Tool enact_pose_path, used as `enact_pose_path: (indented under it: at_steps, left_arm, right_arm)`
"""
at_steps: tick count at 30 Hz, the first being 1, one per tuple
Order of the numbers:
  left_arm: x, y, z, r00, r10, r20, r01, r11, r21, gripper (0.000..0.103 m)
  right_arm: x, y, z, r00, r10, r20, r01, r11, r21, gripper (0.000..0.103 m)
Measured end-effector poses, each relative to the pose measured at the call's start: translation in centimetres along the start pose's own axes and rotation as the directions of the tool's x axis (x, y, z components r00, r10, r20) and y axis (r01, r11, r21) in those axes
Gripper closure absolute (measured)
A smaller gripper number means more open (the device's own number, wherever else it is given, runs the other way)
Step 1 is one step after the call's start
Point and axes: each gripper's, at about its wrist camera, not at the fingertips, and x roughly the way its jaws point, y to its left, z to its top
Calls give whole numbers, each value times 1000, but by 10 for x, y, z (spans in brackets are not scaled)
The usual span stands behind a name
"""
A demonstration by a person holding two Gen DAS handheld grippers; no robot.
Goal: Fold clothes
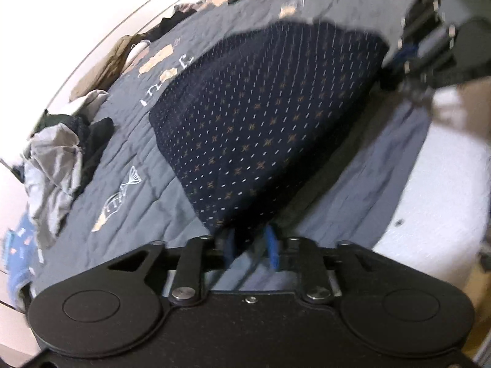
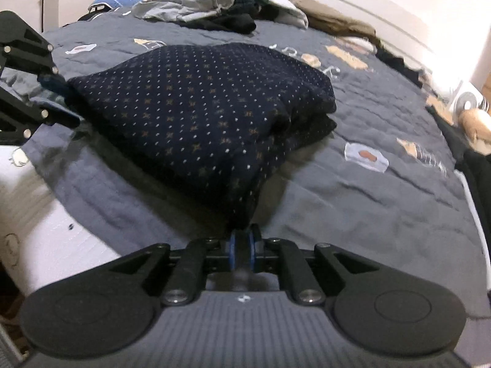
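Note:
A navy garment (image 1: 264, 122) with small white dashes and tan crosses hangs stretched over the bed, folded on itself. My left gripper (image 1: 251, 247) is shut on its near corner, blue pads pinching the cloth. In the right wrist view the same navy garment (image 2: 208, 113) sags between both grippers, its far folded edge resting on the quilt. My right gripper (image 2: 242, 247) is shut on the corner nearest it. The left gripper (image 2: 53, 84) shows at the far left of that view, and the right gripper (image 1: 402, 58) shows at the upper right of the left wrist view.
A grey quilt (image 2: 353, 202) with embroidered patches covers the bed. A pile of grey, black and green clothes (image 2: 208, 3) lies at the far side, with a tan garment (image 2: 334, 20) beside it. The white mattress edge (image 2: 55, 239) is bare at near left.

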Motion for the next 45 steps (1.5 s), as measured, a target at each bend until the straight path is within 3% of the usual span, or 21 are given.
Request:
enact_pose_path:
  at_steps: [7,12,14,17,18,19,21,22,24,28,35,37,42,45]
  left_arm:
    - [-17,3,1,993,-113,41,114,992,-44,70]
    - [-36,16,3,961,-248,123,262,958,-117,58]
    - [-41,27,3,947,-267,176,297,939,-173,56]
    - [-49,45,4,925,-279,259,344,902,-259,45]
    - [-48,52,5,923,-262,280,345,887,-307,40]
    - [-45,60,5,926,-244,287,340,868,-360,40]
    - [-37,75,5,933,-213,290,332,822,-463,40]
    - [-32,80,7,940,-197,279,316,809,-495,40]
    - [-21,87,10,955,-165,246,277,792,-544,40]
    - [-7,91,17,965,-162,207,255,775,-579,40]
    - [18,78,14,987,-159,34,152,829,-538,40]
    - [13,82,11,985,-165,55,168,813,-557,40]
    - [-3,100,10,970,-177,168,244,744,-622,39]
    - [-7,105,11,965,-172,200,262,723,-640,38]
  right_arm:
    - [-26,-30,-4,998,57,17,-59,979,195,90]
    - [-46,-59,-3,993,45,112,-80,939,334,89]
    - [-53,-68,-3,984,55,167,-116,914,388,89]
    - [-58,-77,1,954,111,280,-234,857,459,83]
    - [-59,-78,2,939,136,317,-281,834,474,75]
    - [-57,-79,5,926,157,344,-318,815,484,67]
    - [-51,-78,10,898,197,394,-389,776,497,63]
    - [-47,-76,13,896,204,393,-396,769,503,62]
    - [-40,-73,14,914,190,359,-361,783,506,61]
    - [-25,-66,15,944,158,288,-291,810,509,61]
    - [0,-55,18,982,95,162,-165,849,501,59]
    - [6,-53,19,988,78,130,-133,857,498,59]
    - [-3,-67,25,978,111,179,-193,812,550,59]
    - [-9,-76,29,969,129,209,-229,783,579,56]
